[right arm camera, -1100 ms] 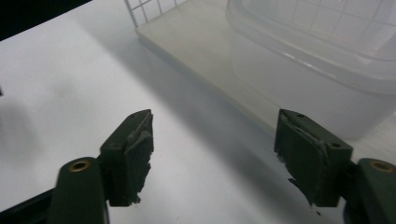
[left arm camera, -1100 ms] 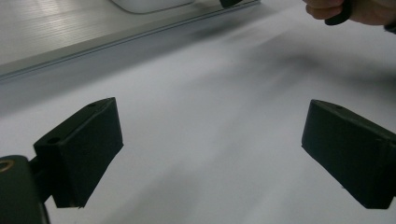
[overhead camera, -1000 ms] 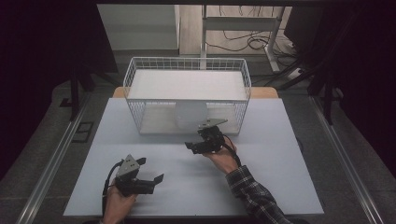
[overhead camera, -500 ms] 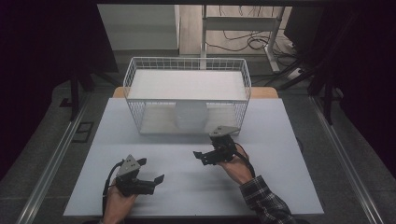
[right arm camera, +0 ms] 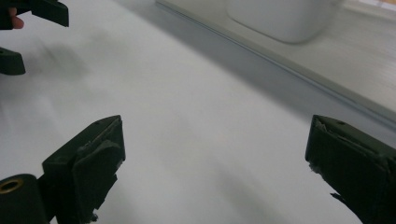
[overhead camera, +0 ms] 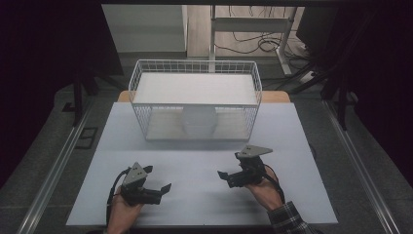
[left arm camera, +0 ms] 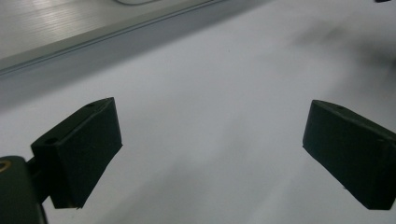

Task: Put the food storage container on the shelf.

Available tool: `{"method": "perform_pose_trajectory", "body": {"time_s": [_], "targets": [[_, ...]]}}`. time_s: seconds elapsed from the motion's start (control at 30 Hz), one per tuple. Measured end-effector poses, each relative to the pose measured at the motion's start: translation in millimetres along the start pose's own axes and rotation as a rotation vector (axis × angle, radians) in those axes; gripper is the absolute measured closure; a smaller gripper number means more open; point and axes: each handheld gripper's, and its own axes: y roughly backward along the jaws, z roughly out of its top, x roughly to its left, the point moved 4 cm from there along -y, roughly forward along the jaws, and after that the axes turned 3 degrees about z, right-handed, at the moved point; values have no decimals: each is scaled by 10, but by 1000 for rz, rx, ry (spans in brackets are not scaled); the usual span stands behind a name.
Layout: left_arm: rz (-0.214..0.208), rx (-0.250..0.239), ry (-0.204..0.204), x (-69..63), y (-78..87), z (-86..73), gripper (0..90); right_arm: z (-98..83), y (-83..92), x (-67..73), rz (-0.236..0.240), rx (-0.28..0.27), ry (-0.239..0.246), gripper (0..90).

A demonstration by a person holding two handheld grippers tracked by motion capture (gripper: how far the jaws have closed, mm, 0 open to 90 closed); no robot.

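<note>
A white container stood inside the wire basket, near the middle of its front wall, upright on the basket's floor. In the right gripper view the same container showed at the top edge, blurred, beyond a pale rail. The basket sat at the far middle of the white table, well apart from both grippers.

Nearer the person, the right gripper was held low over the table to the right of centre, its grey plate on top and a hand with a plaid sleeve behind it. Its jaws stood wide apart with nothing between them, only bare tabletop, as the right gripper view also showed.

The left gripper lay at the near left of the table, held in the other hand, a black cable looping beside it. Its jaws too were spread wide and empty over the white surface. The two grippers pointed roughly toward each other, well apart.
</note>
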Motion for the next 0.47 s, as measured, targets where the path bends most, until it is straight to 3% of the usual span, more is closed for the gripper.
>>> {"method": "perform_pose_trajectory", "body": {"time_s": [0.23, 0.47], "targets": [[20, 29, -22, -3, -34, -22, 34, -312, 242, -56, -49, 21, -35, 42], [17, 31, -12, 16, -48, -18, 32, -509, 251, -140, -86, 81, -54, 39]]}}
